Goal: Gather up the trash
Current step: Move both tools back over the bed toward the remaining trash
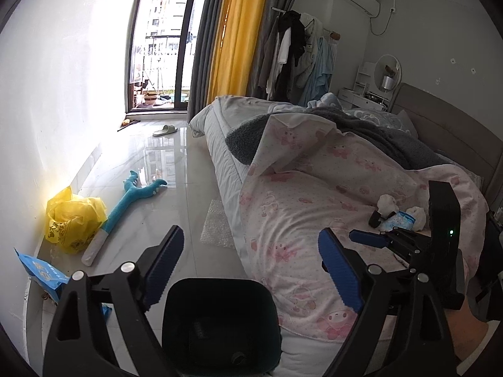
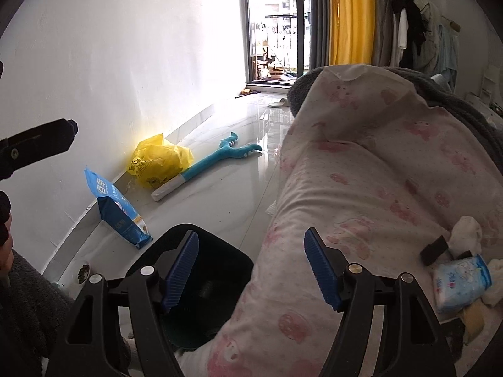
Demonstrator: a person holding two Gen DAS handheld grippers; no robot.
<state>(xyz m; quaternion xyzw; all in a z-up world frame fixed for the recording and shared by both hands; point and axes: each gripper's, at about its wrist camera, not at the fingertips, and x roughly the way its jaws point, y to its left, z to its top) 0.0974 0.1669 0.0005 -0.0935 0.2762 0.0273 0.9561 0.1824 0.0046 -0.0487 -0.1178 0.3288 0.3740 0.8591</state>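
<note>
Here, in the left wrist view, the left gripper hangs spread and empty over the black bin; tissues lie far right on the quilt.

In the right wrist view, the right gripper, spread and empty, likely must swing right to the tissue pack.

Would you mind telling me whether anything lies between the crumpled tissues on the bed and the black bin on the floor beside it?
Nothing visible blocks it. The tissues lie on the pink quilt; from there, only bare quilt slopes down to the open-topped bin against the bed's edge.
</note>
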